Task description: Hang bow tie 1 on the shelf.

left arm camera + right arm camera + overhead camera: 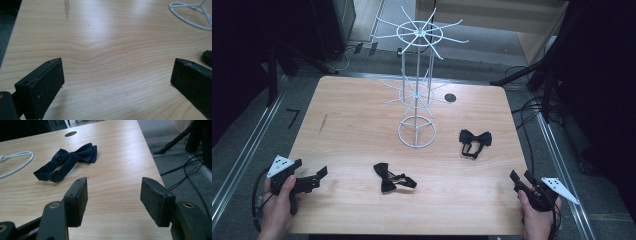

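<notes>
Two dark bow ties lie on the wooden table (pixel 357 130). One bow tie (pixel 392 178) rests near the front middle, the other bow tie (pixel 474 140) (pixel 67 161) to the right of the white wire rack (pixel 417 90). My left gripper (pixel 319 176) (pixel 117 82) is held at the front left corner, jaws wide open over bare wood. At the front right corner my right gripper (pixel 521 179) (pixel 113 192) is open with nothing between its pads; the right bow tie lies beyond it to the left.
The rack's round base ring (pixel 417 131) (pixel 190 15) (pixel 17 162) stands mid-table, with hook arms spreading at two levels above. A dark round hole (pixel 450 98) (pixel 70 133) sits near the back edge. Cables (pixel 532 107) lie on the floor to the right.
</notes>
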Demonstrator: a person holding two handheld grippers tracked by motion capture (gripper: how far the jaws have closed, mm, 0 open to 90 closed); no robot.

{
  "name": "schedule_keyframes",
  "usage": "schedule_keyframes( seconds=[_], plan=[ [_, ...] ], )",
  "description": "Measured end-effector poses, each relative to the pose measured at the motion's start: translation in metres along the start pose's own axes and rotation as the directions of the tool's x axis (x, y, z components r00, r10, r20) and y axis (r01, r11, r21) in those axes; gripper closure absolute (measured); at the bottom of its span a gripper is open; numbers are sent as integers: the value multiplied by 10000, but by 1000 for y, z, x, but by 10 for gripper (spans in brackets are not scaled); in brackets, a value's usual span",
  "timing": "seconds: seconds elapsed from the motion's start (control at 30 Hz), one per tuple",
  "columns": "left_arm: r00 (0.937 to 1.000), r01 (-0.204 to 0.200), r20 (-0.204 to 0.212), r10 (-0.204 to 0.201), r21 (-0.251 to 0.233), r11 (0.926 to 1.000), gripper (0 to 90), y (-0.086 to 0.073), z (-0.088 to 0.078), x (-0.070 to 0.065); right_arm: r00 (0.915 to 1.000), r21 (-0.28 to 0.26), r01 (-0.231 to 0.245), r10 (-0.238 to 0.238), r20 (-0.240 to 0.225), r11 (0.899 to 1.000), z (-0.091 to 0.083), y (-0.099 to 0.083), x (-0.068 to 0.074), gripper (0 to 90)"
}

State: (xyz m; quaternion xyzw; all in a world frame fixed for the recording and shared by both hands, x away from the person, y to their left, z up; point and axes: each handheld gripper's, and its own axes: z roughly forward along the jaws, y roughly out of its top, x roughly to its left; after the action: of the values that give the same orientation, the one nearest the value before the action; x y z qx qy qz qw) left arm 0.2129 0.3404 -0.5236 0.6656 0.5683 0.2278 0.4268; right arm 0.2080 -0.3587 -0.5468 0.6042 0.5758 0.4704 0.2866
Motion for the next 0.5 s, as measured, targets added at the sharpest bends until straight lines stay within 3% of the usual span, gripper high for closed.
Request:
schedule_keyframes(
  seconds=[0.07, 0.17, 0.3, 0.33, 0.5],
  plan=[
    [9999, 124, 27, -124, -97, 9999, 0, 0, -1, 2, 9996, -76, 199, -197, 181, 9998, -1, 0, 2, 435],
    [9999, 153, -22, -153, -267, 9995, 0, 0, -2, 2, 9996, -446, 181, -190, -204, 9988, -2, 2, 6, 470],
    [9985, 510, -188, -521, -557, 9971, 0, 0, -2, 4, 9962, -699, 655, -693, -530, 9954, -2, 8, 20, 471],
    [9974, 555, -415, -584, -673, 9962, 0, 0, -2, 3, 9947, -793, 766, -817, -621, 9939, -2, 10, 23, 473],
    [9944, -47, -1060, -18, -611, 9981, 0, 2, 3, -4, 9887, -999, 1101, -1193, -906, 9889, 0, 17, 37, 474]
  ],
)
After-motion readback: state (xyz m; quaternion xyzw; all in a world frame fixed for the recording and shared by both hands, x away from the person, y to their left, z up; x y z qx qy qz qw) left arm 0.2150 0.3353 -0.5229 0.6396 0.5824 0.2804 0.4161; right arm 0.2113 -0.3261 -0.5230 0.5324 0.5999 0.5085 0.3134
